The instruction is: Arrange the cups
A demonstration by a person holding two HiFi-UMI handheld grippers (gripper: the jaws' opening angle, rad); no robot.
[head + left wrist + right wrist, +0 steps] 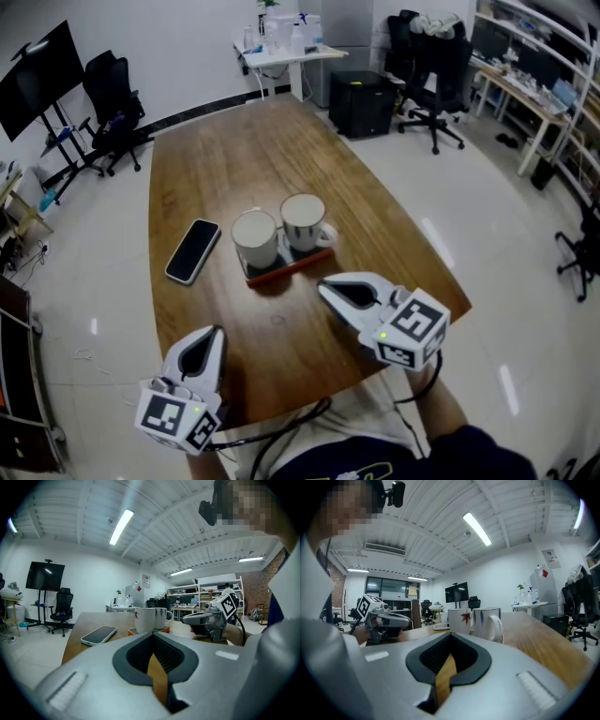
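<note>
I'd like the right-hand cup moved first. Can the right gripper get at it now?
Probably yes: only bare table lies between the right gripper and the right-hand cup, though its shut jaws must open first.

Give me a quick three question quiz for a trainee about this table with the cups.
1. True or false: both cups stand on the orange tray.
2. In the head view, the phone lies: A) left of the tray, B) right of it, C) on it.
3. What do the left tool and right tool hold?
Key: 1 true. 2 A. 3 nothing; both are shut and empty.
</note>
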